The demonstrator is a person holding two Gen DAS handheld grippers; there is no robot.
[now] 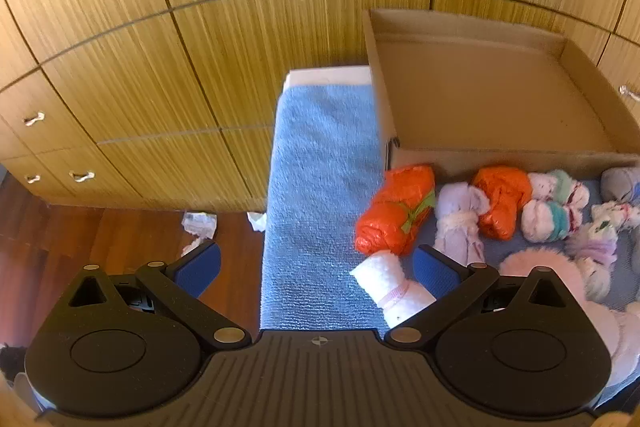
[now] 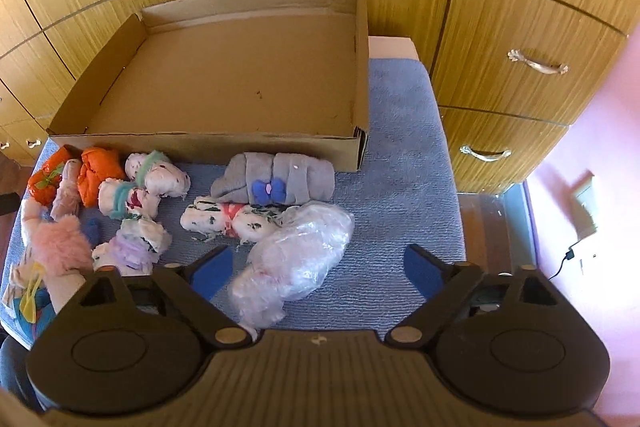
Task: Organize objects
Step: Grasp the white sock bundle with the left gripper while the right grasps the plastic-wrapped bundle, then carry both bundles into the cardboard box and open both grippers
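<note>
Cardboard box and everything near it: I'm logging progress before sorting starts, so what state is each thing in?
Cardboard box: open, nothing inside.
Clear plastic bundle: lying on the blue towel, between the right gripper jaws, not gripped.
Grey roll: tied, outside the box.
Orange bundles: tied, outside the box.
Left gripper: jaws wide, holding nothing.

Cabinets: I see wood-grain cabinet fronts (image 1: 224, 27) from nine to three o'clock, with metal handles (image 2: 538, 63).
Floor: reddish wooden floor (image 1: 132, 239) at eight o'clock.
Wall: pink wall (image 2: 592, 227) at three o'clock.
Light: bright daylight.
</note>
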